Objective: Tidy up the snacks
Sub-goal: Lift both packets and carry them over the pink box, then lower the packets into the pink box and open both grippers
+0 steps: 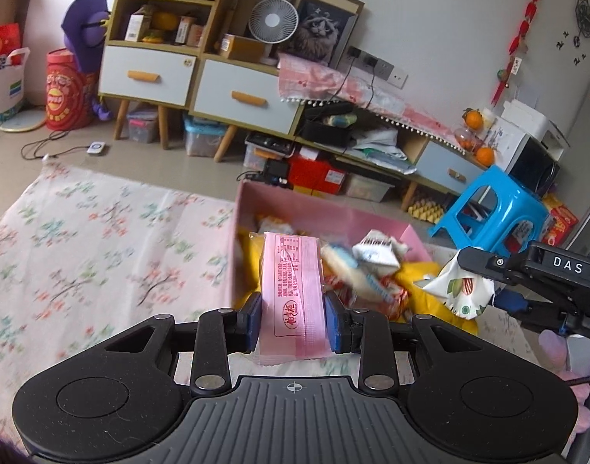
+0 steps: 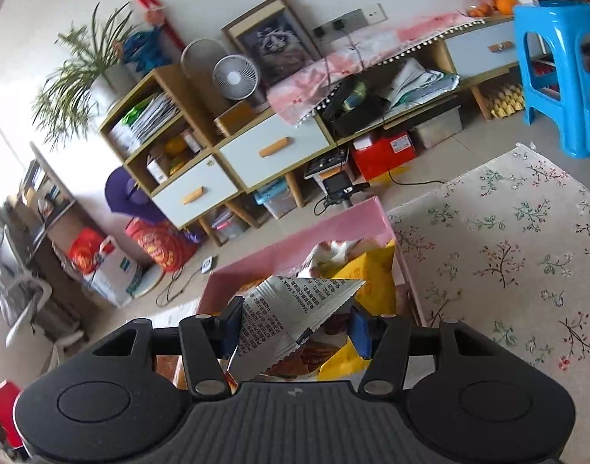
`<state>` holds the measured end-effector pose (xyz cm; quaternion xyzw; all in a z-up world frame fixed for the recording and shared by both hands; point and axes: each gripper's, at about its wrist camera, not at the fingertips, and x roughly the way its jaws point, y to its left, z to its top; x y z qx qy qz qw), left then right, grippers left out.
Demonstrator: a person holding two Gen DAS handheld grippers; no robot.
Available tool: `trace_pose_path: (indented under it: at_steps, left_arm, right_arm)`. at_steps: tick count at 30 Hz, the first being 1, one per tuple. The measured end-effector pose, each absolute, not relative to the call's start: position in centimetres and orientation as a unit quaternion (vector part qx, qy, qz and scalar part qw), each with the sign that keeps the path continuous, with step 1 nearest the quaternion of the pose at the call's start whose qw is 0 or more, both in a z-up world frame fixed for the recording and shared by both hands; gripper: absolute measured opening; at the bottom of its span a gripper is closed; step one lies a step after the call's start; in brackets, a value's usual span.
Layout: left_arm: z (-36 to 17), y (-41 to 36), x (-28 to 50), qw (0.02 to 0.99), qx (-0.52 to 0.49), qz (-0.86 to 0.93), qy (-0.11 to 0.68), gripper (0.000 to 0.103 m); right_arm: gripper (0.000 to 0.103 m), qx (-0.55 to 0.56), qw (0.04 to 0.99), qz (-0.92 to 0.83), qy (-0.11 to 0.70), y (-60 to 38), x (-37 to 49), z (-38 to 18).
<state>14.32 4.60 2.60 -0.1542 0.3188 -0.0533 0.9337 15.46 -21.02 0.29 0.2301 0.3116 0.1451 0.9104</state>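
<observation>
A: Status?
B: Pink box (image 1: 318, 208) on the floral cloth (image 1: 101, 239) already holds several snacks.
A: Grippers?
B: Left gripper (image 1: 294, 319) clamps a pink packet (image 1: 293, 290); right gripper (image 2: 295, 328) pinches a white packet (image 2: 279, 317) — both above the box, undeposited.

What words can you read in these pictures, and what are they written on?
"DAS": white letters on the right gripper, seen from the left wrist camera.
Pink snack packet in the left gripper: a red round logo and lines of Chinese print, too small to read.
Silver snack packet in the right gripper: small upside-down print, too blurred to read.
Red drum on the floor: gold lettering, too blurred.
</observation>
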Motion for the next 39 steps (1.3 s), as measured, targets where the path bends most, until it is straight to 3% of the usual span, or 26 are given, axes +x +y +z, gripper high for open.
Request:
trace_pose_path:
  at_steps: [20,24,28,32,36,39]
  left_arm:
    - [0.6,4.1,21.0,0.942,-0.140,-0.007,0.306,0.031]
    - [0.7,4.3,21.0,0.943,-0.141,-0.009,0.303,0.033]
    - [1.0,4.4,20.3,0.943,-0.146,-0.013,0.300,0.048]
    - [1.3,4.5,19.4,0.942,-0.141,-0.019,0.303,0.050]
    - [1.8,4.6,17.9,0.943,-0.136,-0.024,0.303,0.063]
    - [2.2,4.8,16.5,0.942,-0.135,-0.025,0.306,0.063]
  right_arm:
    - [0.045,0.203,0.911,0.151,0.326,-16.1,23.0,-1.2]
    - [0.050,0.198,0.911,0.150,0.329,-15.9,22.9,-1.2]
    - [0.063,0.201,0.914,0.145,0.323,-16.1,22.5,-0.5]
    - [0.067,0.194,0.917,0.139,0.319,-16.5,21.9,0.3]
    - [0.071,0.190,0.919,0.134,0.318,-17.3,20.7,0.8]
    - [0.076,0.188,0.920,0.132,0.317,-17.8,19.5,1.3]
